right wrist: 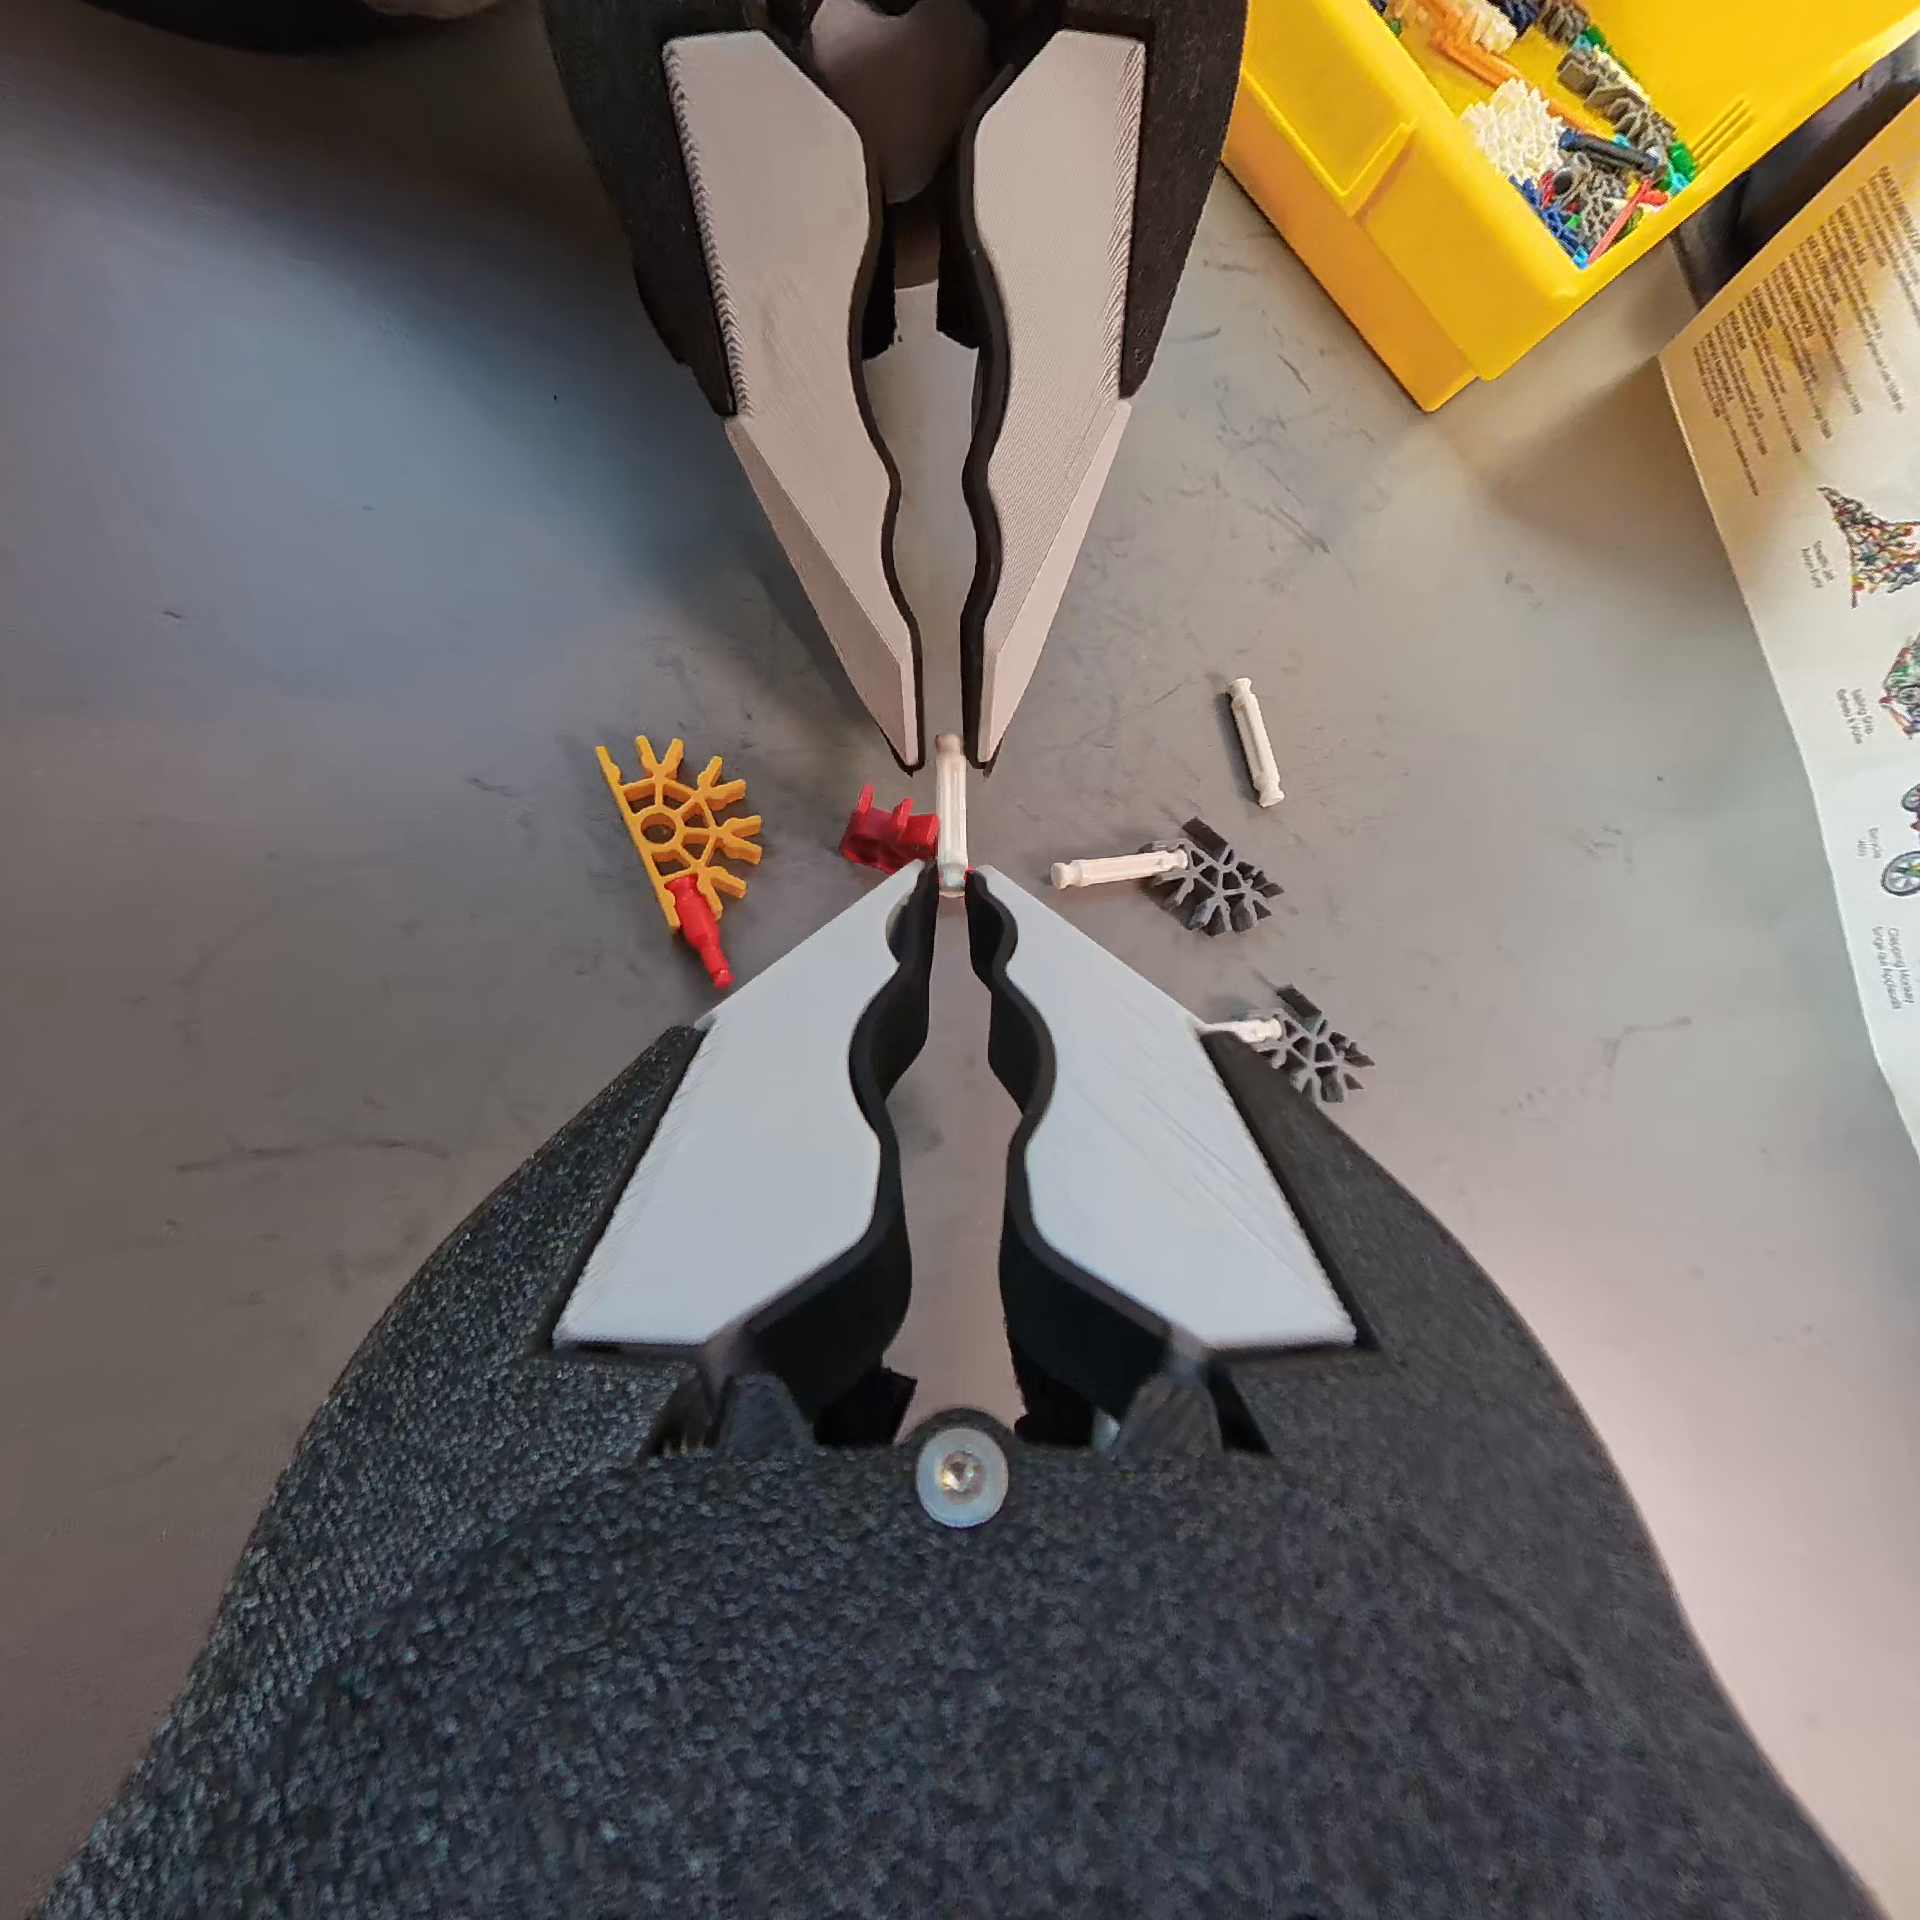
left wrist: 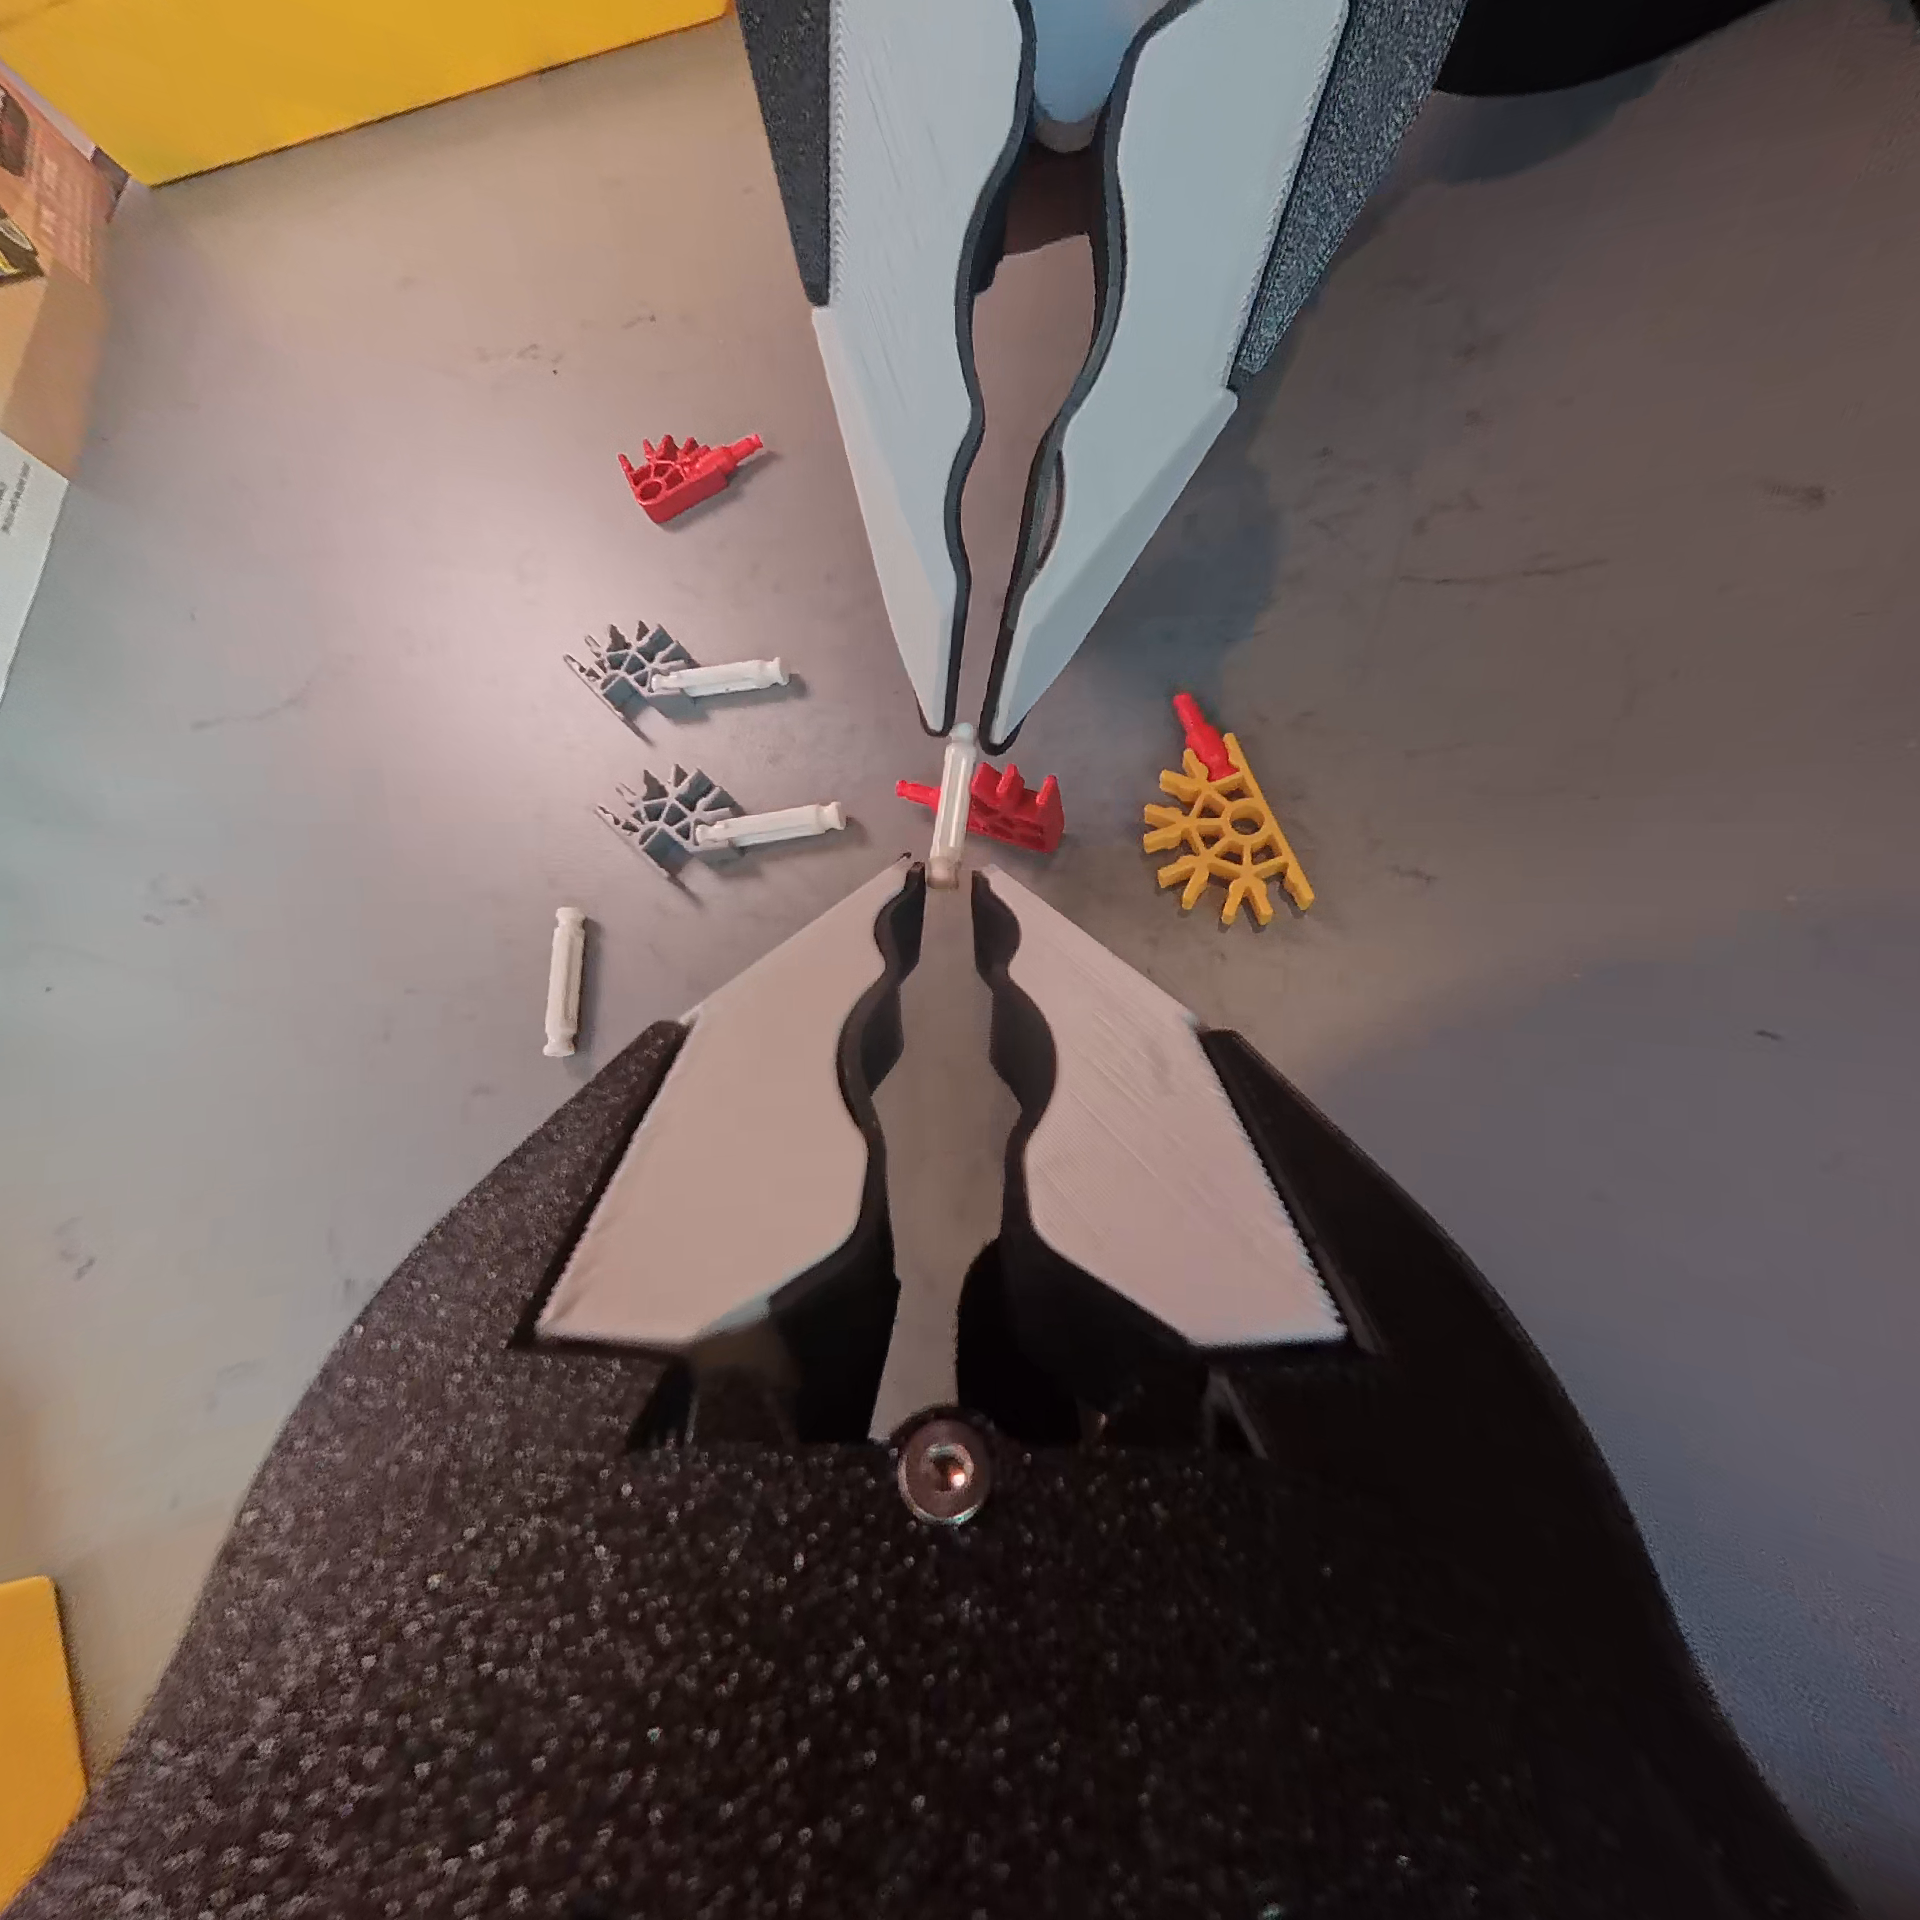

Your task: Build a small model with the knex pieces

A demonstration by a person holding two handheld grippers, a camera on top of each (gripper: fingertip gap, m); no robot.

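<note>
Pinching one white rod point(left wrist: 953, 808) end to end, your left hand-held gripper point(left wrist: 943, 878) and right hand-held gripper point(right wrist: 948, 883) are each nearly closed on a tip, holding it just above the grey surface point(left wrist: 1558, 623) over a red connector point(left wrist: 1013, 810). It looks light, stiff and slick; the knobbed ends seem the surest hold. A yellow connector point(left wrist: 1226, 831) lies nearby.

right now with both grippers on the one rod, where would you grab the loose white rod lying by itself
Grip the loose white rod at its plain middle, between its two knobbed ends, coming straight down with the fingers across its width. It lies flat on the grey table, apart from the grey connectors, so both long sides look free.
</note>
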